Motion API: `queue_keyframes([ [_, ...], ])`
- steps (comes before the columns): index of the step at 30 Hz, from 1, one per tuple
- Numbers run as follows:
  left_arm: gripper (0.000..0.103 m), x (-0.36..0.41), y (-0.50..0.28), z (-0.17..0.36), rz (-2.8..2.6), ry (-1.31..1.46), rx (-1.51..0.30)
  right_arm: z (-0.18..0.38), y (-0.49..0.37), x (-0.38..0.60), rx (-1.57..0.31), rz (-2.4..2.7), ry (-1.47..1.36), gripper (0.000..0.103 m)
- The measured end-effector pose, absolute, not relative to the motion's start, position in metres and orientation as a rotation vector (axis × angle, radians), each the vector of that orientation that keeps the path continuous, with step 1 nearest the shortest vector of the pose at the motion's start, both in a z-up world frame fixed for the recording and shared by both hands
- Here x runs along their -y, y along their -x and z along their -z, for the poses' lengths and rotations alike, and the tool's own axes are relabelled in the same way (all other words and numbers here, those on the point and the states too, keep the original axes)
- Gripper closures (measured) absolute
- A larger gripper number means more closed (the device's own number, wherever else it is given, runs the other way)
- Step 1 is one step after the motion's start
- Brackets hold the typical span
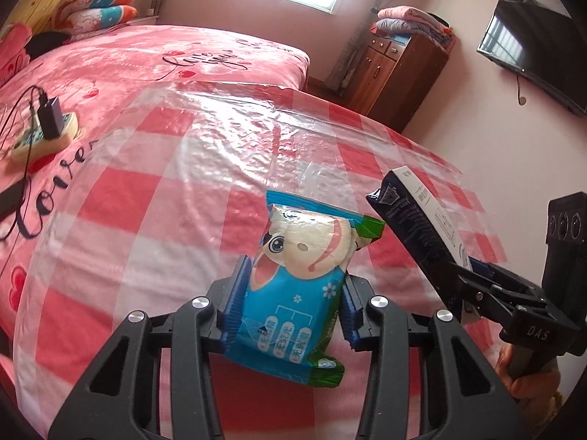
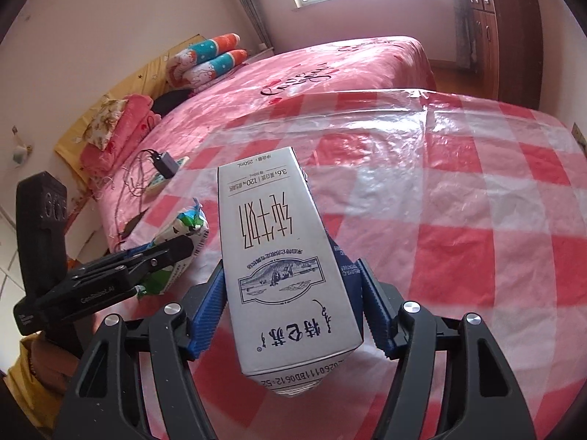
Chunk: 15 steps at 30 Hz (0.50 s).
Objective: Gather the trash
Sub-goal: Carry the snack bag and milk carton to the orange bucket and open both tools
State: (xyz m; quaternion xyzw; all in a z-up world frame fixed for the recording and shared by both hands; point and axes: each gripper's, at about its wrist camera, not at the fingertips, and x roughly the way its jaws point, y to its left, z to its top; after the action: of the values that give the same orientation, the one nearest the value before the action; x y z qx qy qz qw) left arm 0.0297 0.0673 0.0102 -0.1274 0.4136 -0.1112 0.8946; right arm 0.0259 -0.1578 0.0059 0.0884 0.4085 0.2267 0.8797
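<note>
My left gripper [image 1: 293,289] is shut on a blue wet-wipes packet [image 1: 297,286] with a cartoon face, held above the red-and-white checked plastic cloth [image 1: 165,190]. My right gripper [image 2: 293,293] is shut on a white and dark blue milk carton [image 2: 282,264], also held above the cloth. In the left wrist view the carton [image 1: 414,227] and right gripper [image 1: 473,286] are at the right. In the right wrist view the packet [image 2: 183,234] and left gripper [image 2: 172,253] are at the left.
A pink bed [image 1: 146,58] lies beyond the cloth, with a power strip and charger [image 1: 47,124] and cables on it. Pillows [image 1: 99,7] lie at the bed's head. A wooden cabinet [image 1: 400,69] stands by the wall, a TV [image 1: 532,51] hangs on the right.
</note>
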Motion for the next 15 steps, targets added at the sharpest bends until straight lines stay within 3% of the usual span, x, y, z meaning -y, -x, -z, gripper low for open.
queue_keyframes([
  [15, 0.058, -0.085, 0.039, -0.031, 0.272, 0.311, -0.813, -0.030, 0.046, 0.145, -0.841, -0.530, -0.264, 0.036],
])
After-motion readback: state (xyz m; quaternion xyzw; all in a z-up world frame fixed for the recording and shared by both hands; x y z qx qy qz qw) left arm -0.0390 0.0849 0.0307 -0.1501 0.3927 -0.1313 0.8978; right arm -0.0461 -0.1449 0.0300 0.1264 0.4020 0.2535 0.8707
